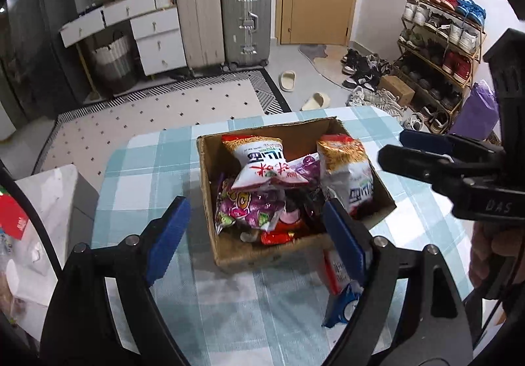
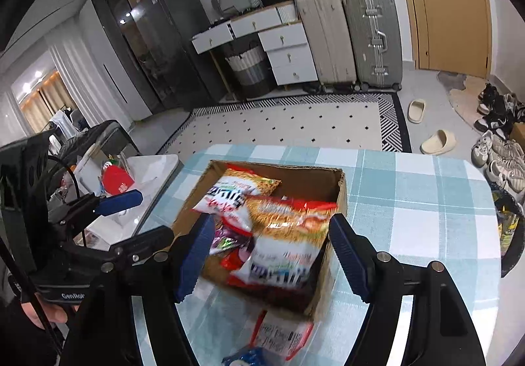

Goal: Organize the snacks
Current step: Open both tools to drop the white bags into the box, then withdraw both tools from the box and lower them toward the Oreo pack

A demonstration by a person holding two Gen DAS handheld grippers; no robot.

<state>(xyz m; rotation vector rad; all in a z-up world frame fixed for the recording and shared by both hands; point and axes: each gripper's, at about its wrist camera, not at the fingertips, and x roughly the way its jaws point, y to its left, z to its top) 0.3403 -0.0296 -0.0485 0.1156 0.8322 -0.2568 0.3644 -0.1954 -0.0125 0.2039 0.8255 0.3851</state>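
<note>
An open cardboard box (image 1: 210, 182) stands on the checked tablecloth and holds several snack bags: two red-and-white noodle bags (image 1: 259, 162), one (image 1: 347, 172) leaning at the right wall, and a purple bag (image 1: 246, 208). The box (image 2: 341, 188) also shows in the right wrist view, with a noodle bag (image 2: 288, 234) on top. A red-white-blue packet (image 1: 341, 287) lies on the table in front of the box; it also shows in the right wrist view (image 2: 282, 339). My left gripper (image 1: 259, 241) is open and empty above the box's near edge. My right gripper (image 2: 269, 257) is open and empty over the box.
The table (image 1: 164, 169) has a light blue checked cloth. A white side table with clutter (image 2: 144, 175) stands to the left. Beyond are a patterned rug (image 1: 164, 110), suitcases (image 1: 244, 21), drawers, slippers and a shoe rack (image 1: 439, 47).
</note>
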